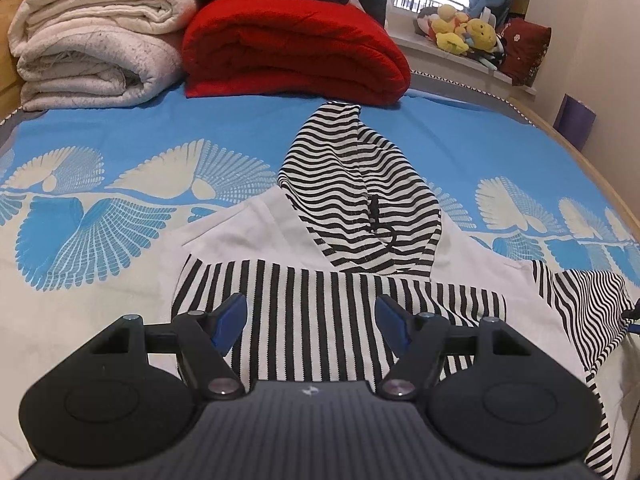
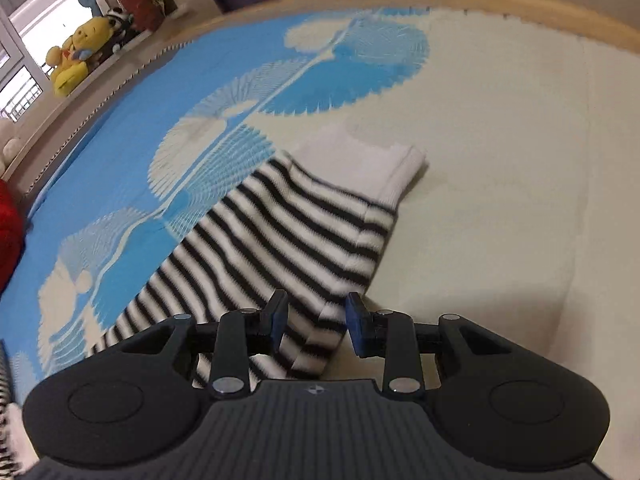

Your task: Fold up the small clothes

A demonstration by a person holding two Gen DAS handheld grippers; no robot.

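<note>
The hoodie (image 1: 340,280) is black-and-white striped with plain white shoulders and a white sleeve cuff (image 2: 376,168), the bedspread (image 1: 120,152) is bright blue and cream with fan-like feather motifs, one folded blanket (image 1: 292,48) is red, the other blankets (image 1: 92,48) cream, and the plush toys (image 1: 464,32) yellow.

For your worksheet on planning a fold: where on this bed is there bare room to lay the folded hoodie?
Free: cream bedspread right of the striped sleeve, up to the wooden edge; blue stretch before the blankets. Crowded: red blanket and white blankets behind the hood.
</note>
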